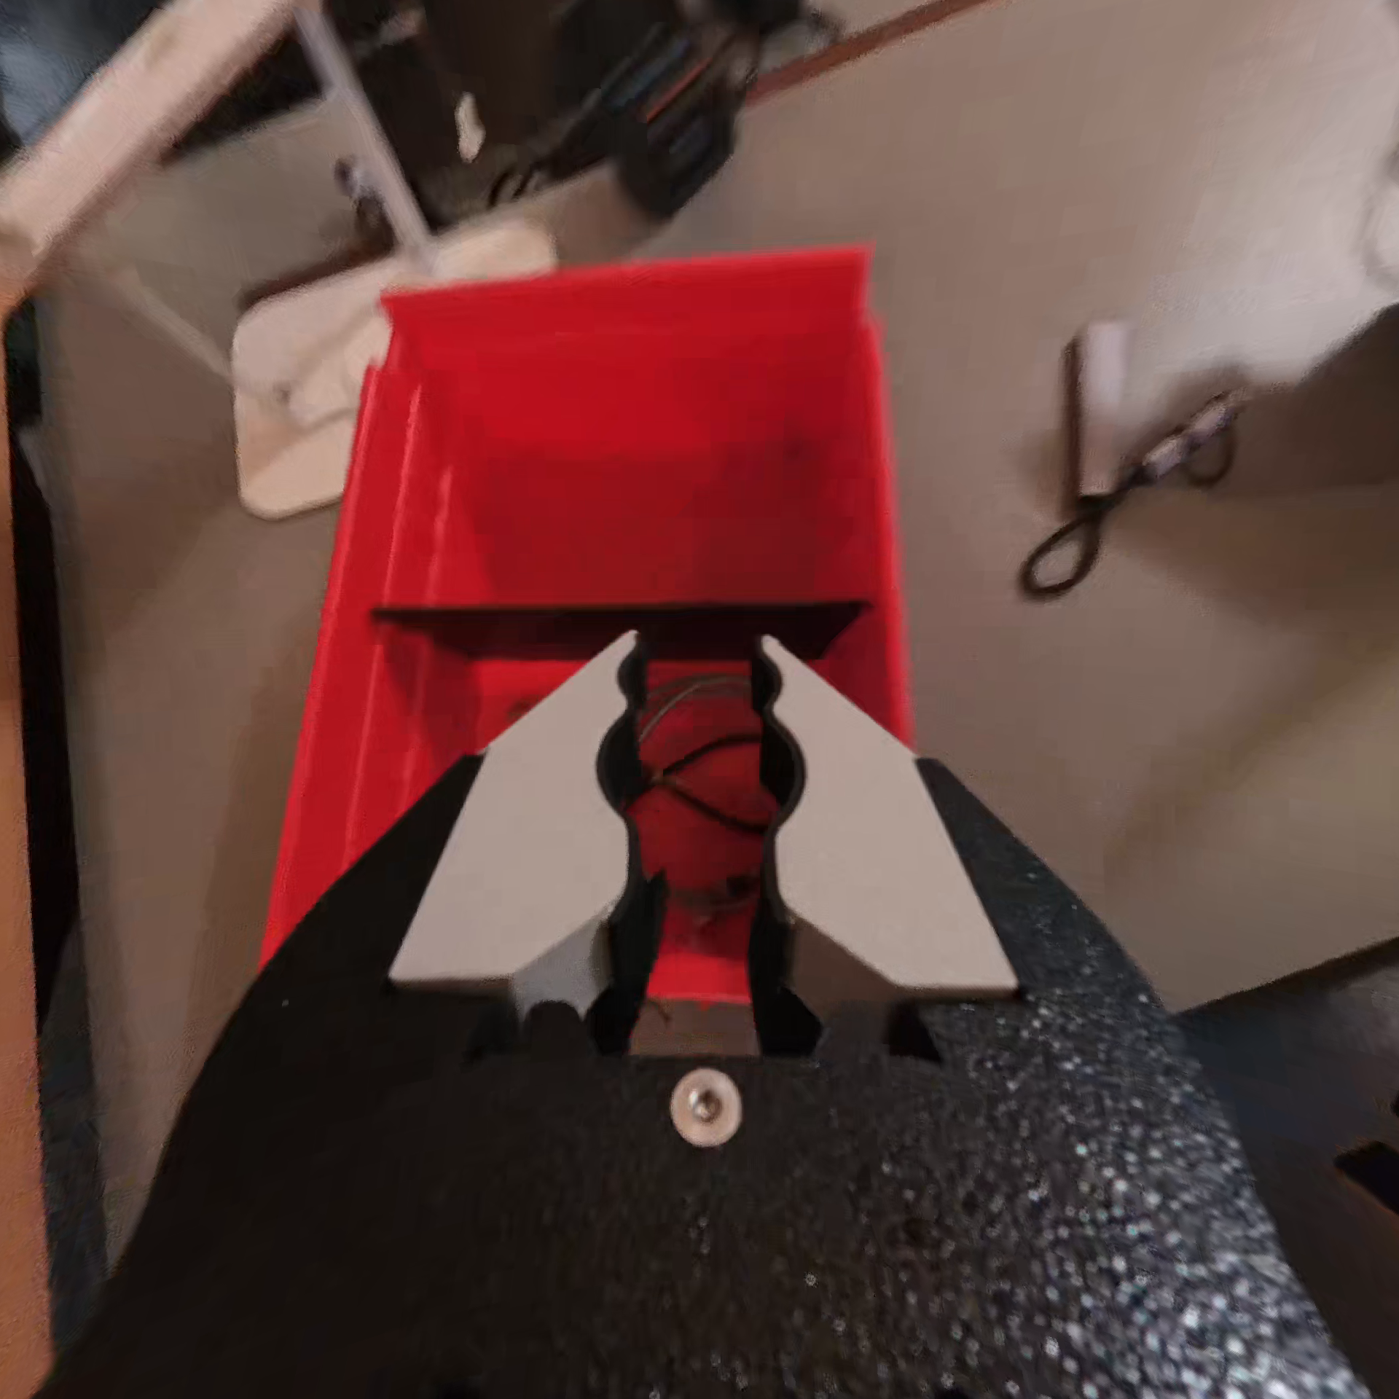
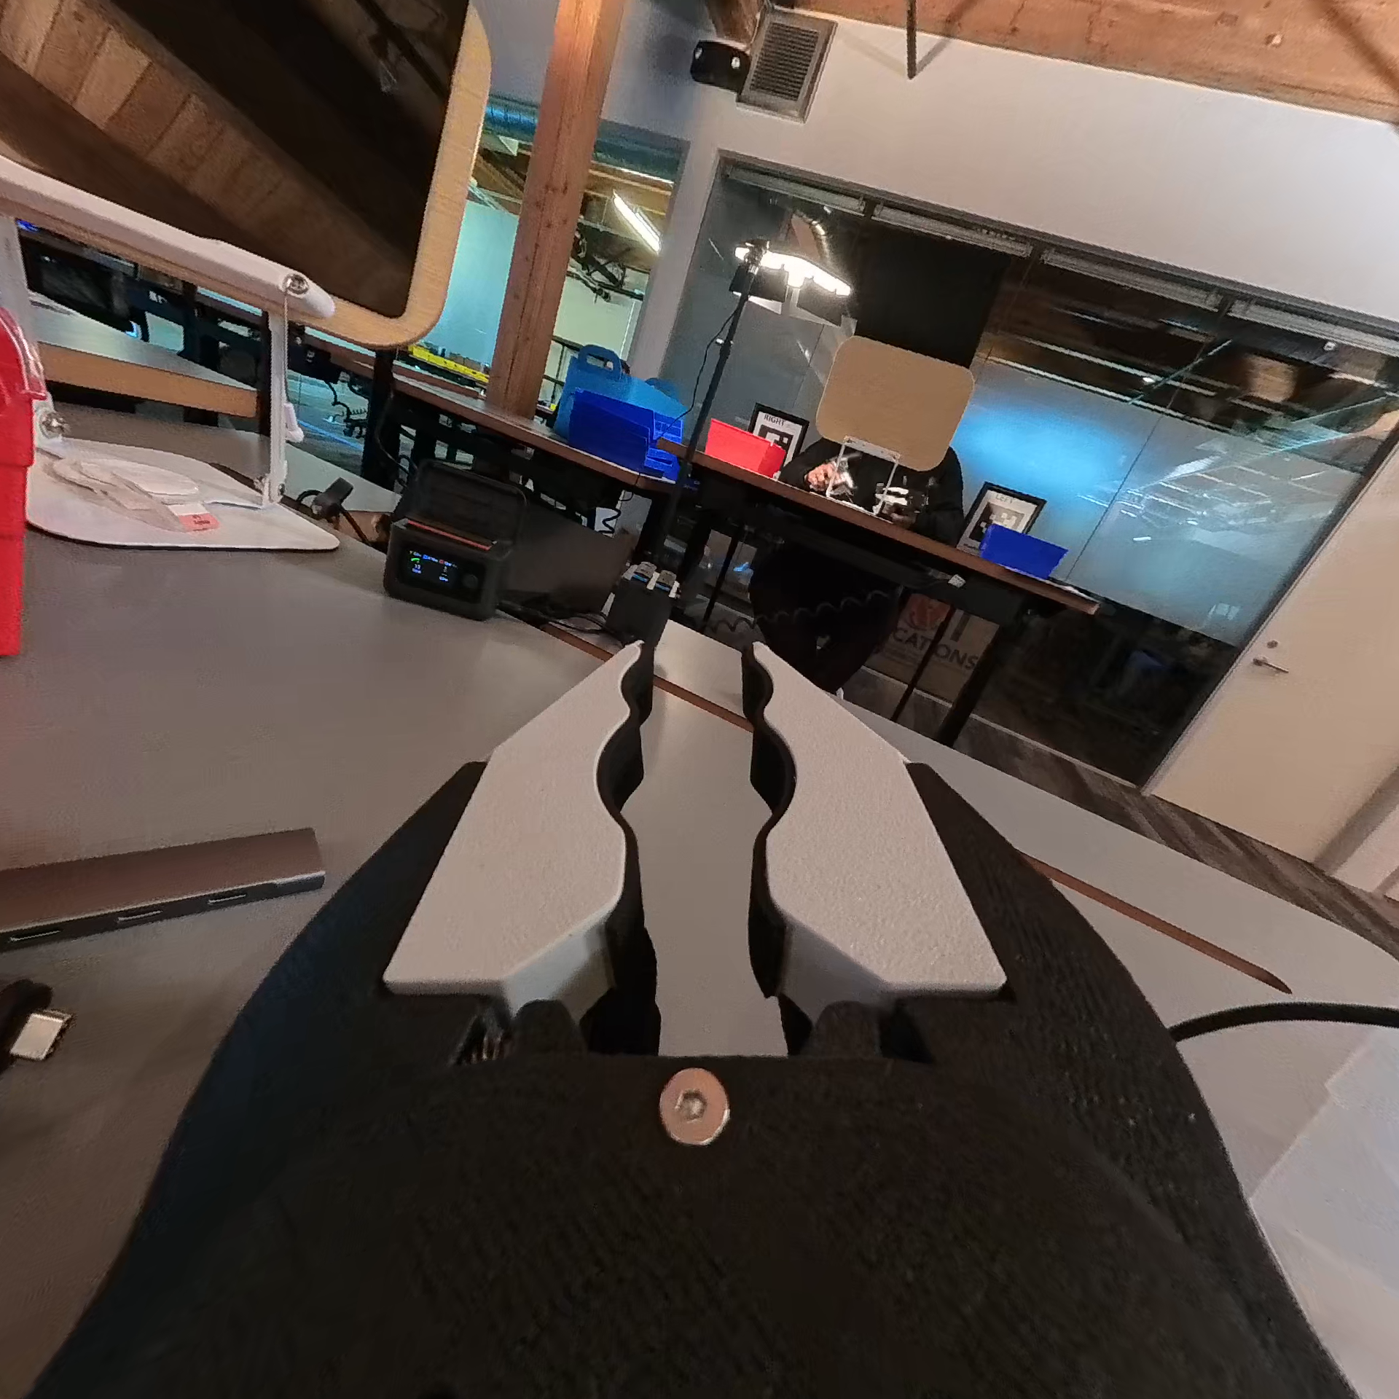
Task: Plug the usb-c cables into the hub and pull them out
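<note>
Between the parted fingers of the left tool, thin dark cables lie in the near compartment of the red plastic bin. Right tool is also parted, empty, low over the grey table; the flat grey metal hub lies at its left, with a loose silver-tipped plug nearer.

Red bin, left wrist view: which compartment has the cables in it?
The near compartment of the red bin, seen between the open left gripper fingers: thin dark cables lie there. The far compartment, past the black divider, looks empty.
</note>
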Action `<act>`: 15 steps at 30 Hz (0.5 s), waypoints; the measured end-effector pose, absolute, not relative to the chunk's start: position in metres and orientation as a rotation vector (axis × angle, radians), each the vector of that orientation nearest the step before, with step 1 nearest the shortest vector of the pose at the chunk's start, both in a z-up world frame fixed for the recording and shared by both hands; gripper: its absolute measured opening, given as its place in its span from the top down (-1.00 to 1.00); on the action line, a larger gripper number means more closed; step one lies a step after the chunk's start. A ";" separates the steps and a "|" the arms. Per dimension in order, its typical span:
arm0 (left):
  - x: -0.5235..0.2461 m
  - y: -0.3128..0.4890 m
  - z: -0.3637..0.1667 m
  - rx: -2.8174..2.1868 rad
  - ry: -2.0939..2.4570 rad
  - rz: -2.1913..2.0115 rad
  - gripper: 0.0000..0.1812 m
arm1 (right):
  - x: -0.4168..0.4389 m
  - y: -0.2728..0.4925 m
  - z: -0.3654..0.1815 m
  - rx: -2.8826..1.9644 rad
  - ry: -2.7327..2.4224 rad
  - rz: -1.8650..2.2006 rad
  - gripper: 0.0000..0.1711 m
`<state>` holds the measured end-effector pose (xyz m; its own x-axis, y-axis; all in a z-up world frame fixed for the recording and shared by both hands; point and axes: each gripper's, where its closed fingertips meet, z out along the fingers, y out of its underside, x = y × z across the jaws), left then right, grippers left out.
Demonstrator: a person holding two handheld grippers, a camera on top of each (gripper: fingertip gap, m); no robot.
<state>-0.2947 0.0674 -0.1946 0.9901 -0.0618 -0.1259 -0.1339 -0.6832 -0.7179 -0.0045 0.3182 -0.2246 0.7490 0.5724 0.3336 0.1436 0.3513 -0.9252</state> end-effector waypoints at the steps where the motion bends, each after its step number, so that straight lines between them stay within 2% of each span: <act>1: -0.316 0.063 -0.207 -2.374 0.071 0.139 0.74 | -0.005 0.318 -0.225 -1.201 -0.709 0.309 0.74; 3: -0.348 0.054 -0.238 -2.501 -0.091 0.115 0.79 | -0.005 0.318 -0.225 -1.201 -0.713 0.307 0.74; 8: -0.363 0.062 -0.293 -2.623 -0.280 -0.185 0.72 | -0.007 0.318 -0.225 -1.196 -0.725 0.305 0.74; 12: -0.351 0.069 -0.307 -2.654 -0.192 -0.287 0.77 | -0.008 0.318 -0.225 -1.196 -0.733 0.304 0.74; 15: -0.326 0.078 -0.301 -2.601 0.167 -0.323 0.73 | -0.009 0.318 -0.226 -1.193 -0.741 0.302 0.74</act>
